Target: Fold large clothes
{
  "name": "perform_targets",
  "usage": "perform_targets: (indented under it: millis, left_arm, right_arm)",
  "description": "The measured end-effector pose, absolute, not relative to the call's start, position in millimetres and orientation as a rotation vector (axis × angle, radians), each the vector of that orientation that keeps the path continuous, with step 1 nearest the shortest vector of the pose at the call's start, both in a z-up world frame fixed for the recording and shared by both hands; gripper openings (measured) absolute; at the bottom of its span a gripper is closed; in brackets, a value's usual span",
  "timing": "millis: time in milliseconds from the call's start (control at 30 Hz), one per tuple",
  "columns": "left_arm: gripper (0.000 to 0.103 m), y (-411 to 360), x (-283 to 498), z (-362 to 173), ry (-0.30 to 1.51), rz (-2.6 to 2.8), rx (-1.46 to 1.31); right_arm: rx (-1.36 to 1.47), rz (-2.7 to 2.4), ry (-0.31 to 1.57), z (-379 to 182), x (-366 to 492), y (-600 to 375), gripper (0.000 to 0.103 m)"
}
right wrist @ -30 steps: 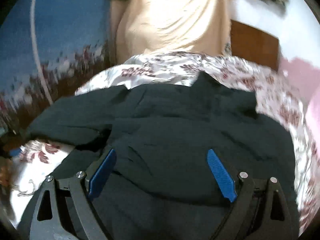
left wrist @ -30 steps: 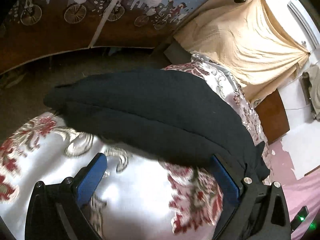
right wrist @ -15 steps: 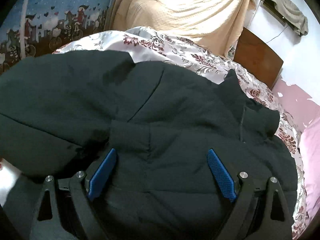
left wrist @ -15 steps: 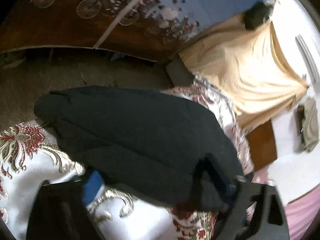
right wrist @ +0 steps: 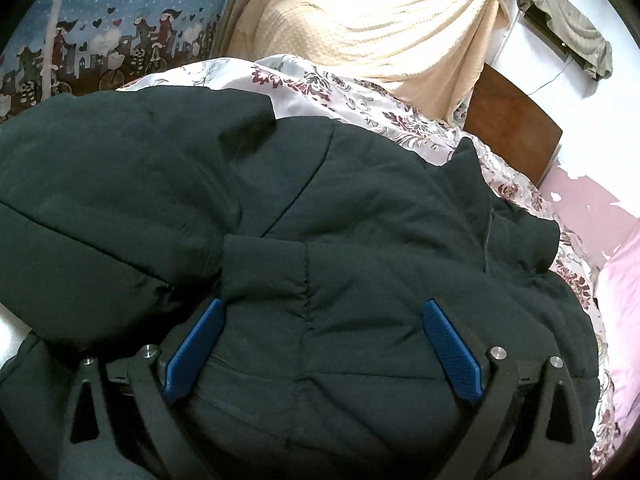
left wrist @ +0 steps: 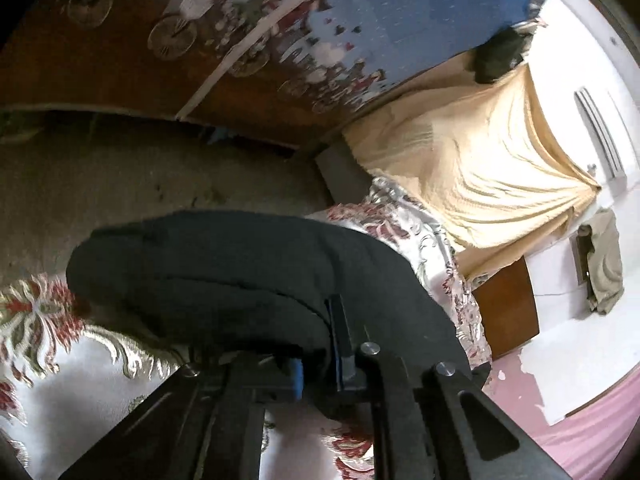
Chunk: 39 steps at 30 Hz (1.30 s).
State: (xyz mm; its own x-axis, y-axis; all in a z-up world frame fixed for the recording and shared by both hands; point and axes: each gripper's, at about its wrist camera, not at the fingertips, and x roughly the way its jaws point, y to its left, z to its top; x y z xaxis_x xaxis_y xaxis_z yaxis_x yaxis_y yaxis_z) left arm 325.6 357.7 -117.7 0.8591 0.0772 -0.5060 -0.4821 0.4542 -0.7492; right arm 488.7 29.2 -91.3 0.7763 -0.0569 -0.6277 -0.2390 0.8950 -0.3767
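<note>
Tongs of the left hand (left wrist: 320, 344) just closed, now clamped on a thick edge of the black padded jacket (left wrist: 224, 272); those of the right (right wrist: 320, 344) spread wide, opened a little further, hovering over the jacket's front (right wrist: 360, 240) without pinching it. Jacket sprawled on the floral bedspread (right wrist: 320, 84), sleeve (right wrist: 120, 184) flopped across the chest. Beige blanket (right wrist: 360, 28) beyond; likely start of a fold.

Black hand-held gripper (right wrist: 320, 348), blue textured pads (right wrist: 452, 354), silver screws (right wrist: 499, 353)
</note>
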Motion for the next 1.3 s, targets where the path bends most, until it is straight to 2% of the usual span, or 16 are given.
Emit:
perform_targets:
  millis: [267,500,667,867,1100,1300]
  left_arm:
    - [0.009,346,315,-79,0.339,0.329,-0.924]
    - [0.008,303,319,-17,0.269,0.285,-0.703]
    - [0.008,254,340,36,0.259,0.208,-0.532]
    - [0.008,160,390,82,0.349,0.074,-0.304]
    - [0.008,30,436,75,0.474,-0.115,-0.078]
    - [0.009,-61,454,26,0.628,-0.264,0.054]
  right_arm:
    - [-0.279,0.225,0.685,-55,478,-1,0.098]
    - [-0.219,0.294,0.715,-30,426,-60,0.098]
    - [-0.131,0.251,0.725,-21,403,-127,0.098]
    - [0.027,0.161,0.685,-15,398,-209,0.098]
    - [0.325,0.116,0.556,-14,404,-287,0.098]
    - [0.498,0.090,0.456,-26,400,-340,0.098]
